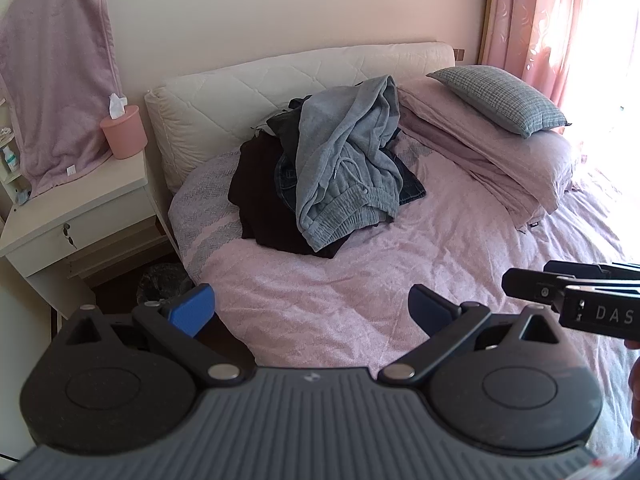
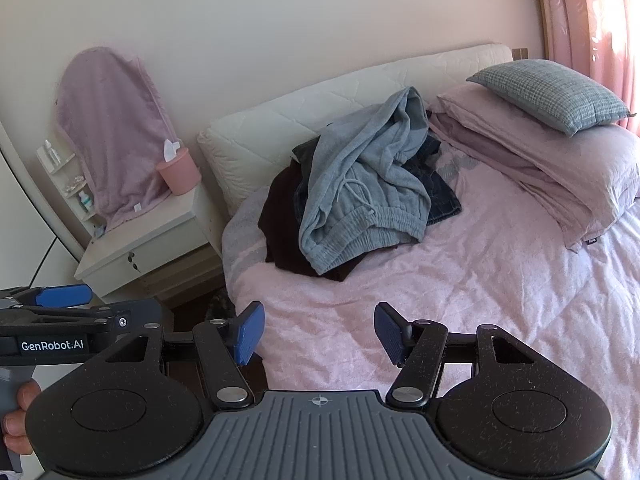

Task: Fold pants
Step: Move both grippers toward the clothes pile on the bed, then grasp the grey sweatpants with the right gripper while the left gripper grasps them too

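A heap of clothes lies on the pink bed near the headboard. Grey sweatpants with a drawstring waistband lie crumpled on top. Under them are dark denim pants and a dark maroon garment. My left gripper hovers over the near part of the bed, well short of the heap, jaws wide apart and empty. My right gripper hangs beside it, also short of the heap, open with nothing between its blue pads. Each gripper shows at the edge of the other's view.
A white nightstand stands left of the bed with a pink tissue holder and a draped purple towel. Folded pink bedding and a grey checked pillow lie at the right. Pink curtains hang behind.
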A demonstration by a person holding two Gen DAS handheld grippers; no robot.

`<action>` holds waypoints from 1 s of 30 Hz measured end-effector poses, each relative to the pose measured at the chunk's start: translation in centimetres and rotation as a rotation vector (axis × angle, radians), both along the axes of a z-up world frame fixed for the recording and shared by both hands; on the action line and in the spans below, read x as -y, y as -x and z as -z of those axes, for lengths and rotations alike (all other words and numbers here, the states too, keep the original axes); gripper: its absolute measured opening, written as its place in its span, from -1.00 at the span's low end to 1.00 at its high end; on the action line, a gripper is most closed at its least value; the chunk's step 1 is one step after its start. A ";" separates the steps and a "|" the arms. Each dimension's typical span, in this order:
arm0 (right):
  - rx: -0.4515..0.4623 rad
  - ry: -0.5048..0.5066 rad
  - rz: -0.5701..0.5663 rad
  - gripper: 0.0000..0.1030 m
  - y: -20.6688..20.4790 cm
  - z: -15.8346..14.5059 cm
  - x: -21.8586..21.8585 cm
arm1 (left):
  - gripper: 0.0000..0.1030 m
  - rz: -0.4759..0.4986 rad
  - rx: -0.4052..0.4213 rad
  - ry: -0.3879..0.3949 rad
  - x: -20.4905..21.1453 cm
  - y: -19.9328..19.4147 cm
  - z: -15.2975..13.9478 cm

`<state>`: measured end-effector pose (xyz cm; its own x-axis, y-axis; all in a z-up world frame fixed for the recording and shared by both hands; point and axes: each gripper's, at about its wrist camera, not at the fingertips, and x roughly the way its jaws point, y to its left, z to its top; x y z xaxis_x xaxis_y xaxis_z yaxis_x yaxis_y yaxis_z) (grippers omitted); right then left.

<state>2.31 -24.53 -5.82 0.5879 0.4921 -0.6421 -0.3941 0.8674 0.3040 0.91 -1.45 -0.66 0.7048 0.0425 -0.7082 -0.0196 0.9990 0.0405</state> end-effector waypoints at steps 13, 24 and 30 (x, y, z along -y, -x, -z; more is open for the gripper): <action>-0.025 -0.016 0.031 0.13 -1.2 0.8 0.6 | 0.97 0.011 -0.035 -0.006 -0.3 -1.5 0.4; -0.076 -0.046 0.154 0.13 -6.0 3.0 1.2 | 0.97 0.032 -0.090 -0.024 -4.1 -8.5 2.5; -0.084 -0.069 0.248 0.13 -10.9 4.8 -0.2 | 0.95 0.112 -0.102 -0.056 -6.0 -16.5 4.0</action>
